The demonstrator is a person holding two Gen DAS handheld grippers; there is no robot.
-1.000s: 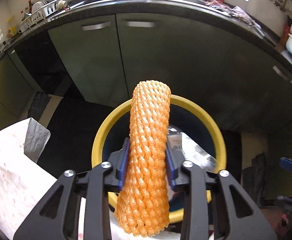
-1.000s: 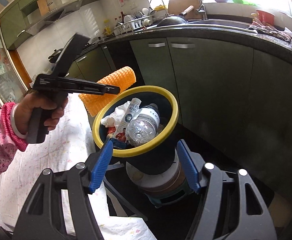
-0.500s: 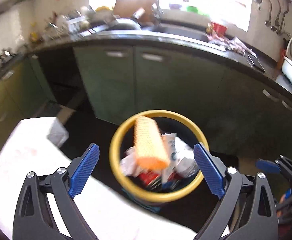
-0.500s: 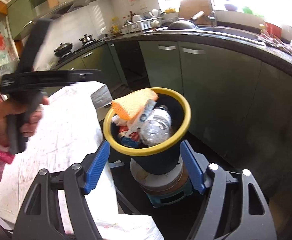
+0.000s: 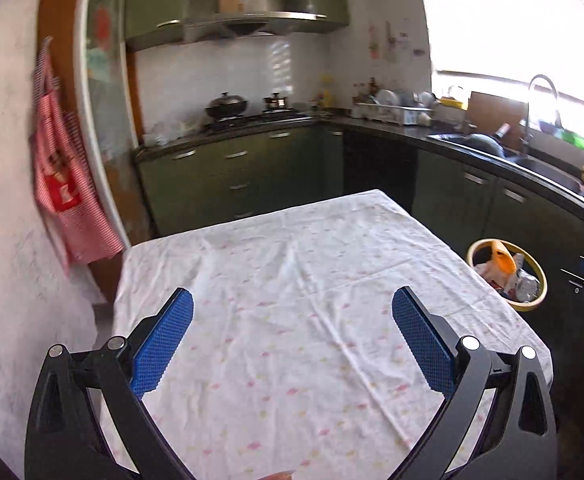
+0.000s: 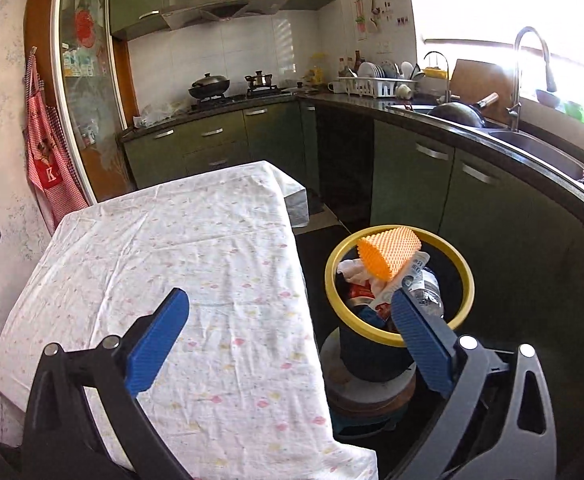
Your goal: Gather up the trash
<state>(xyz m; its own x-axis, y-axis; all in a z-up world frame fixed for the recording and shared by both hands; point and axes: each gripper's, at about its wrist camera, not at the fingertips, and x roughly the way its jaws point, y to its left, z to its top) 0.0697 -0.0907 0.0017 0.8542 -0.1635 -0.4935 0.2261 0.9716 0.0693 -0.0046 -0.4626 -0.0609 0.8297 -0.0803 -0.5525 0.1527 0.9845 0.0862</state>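
Two hand-held grippers (image 5: 292, 340) (image 6: 292, 340) agape; one bin (image 6: 465, 280), perhaps five scraps.

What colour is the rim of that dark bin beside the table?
Yellow. The dark trash bin's rim is a bright yellow ring, clearest in the right wrist view.

The tabletop (image 5: 292, 320), covered by a wrinkled cloth, lies bare and gives open passage across its whole surface. Off its right edge stands the yellow-rimmed bin (image 6: 465, 280), raised on a round stand (image 6: 371, 390); its mouth is crowded with an orange foam net (image 6: 387, 250), a plastic bottle (image 6: 427, 292) and crumpled paper (image 6: 351, 270). Green cabinets (image 6: 471, 196) under the dark counter (image 6: 491, 136) wall the space beyond the bin; a narrow dark floor gap (image 6: 311, 280) separates bin from tabletop.
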